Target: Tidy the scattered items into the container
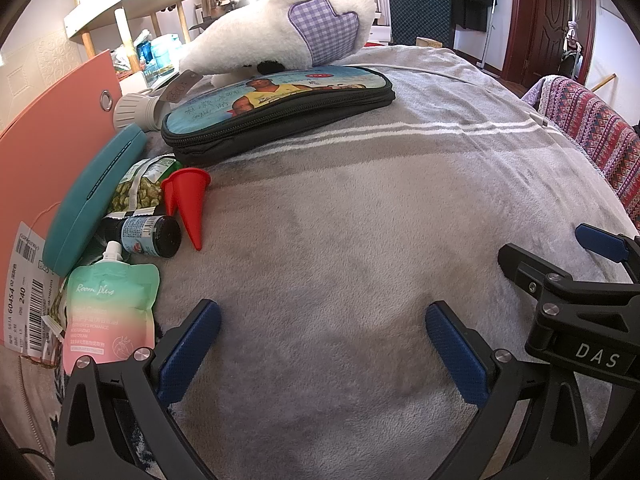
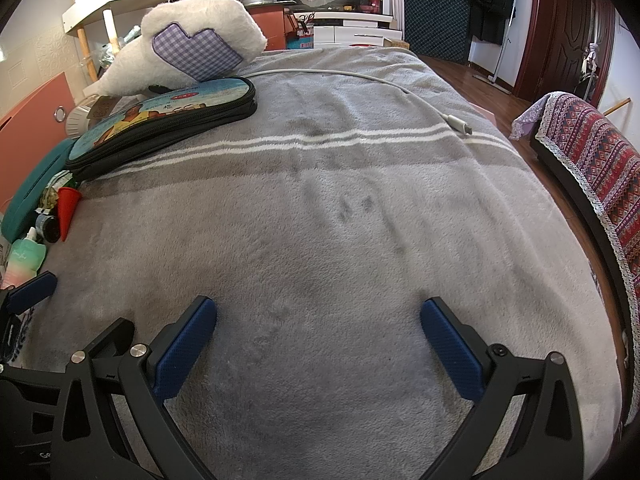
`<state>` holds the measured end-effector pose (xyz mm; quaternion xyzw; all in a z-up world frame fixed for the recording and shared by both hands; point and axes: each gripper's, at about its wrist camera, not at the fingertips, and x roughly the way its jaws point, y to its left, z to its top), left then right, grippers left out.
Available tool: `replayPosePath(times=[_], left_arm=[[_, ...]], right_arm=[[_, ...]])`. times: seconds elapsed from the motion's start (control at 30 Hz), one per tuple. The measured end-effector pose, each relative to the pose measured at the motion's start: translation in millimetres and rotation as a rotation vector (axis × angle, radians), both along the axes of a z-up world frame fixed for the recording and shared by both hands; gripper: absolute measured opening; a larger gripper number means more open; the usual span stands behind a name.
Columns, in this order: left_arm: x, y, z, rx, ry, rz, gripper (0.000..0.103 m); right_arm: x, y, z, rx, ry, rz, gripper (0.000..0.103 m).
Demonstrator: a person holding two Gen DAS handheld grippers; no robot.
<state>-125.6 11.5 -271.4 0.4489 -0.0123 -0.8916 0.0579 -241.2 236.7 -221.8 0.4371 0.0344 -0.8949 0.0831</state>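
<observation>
The left hand-held gripper (image 1: 322,344) has two matte black arms that curve outward like a fork, each ending in a flat finger faced with a dark blue, finely dimpled pad (image 1: 188,354). Round silver screw heads sit where each pad carrier meets its arm. The right hand-held gripper (image 2: 318,346) is built the same way: black angular arms, blue textured pads (image 2: 452,354), one silver screw on the left arm joint and a silver and a black one on the right. Seen from the left wrist view, its black body carries a plate with the white letters "DAS".
</observation>
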Motion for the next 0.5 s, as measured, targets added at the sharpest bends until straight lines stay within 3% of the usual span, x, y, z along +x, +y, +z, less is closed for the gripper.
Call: replayPosePath(times=[0.5], left_arm=[[0.1, 0.1, -0.2, 0.000, 0.000, 0.001, 0.103]], right_arm=[[-0.4, -0.5, 1.1, 0.000, 0.000, 0.001, 0.103]])
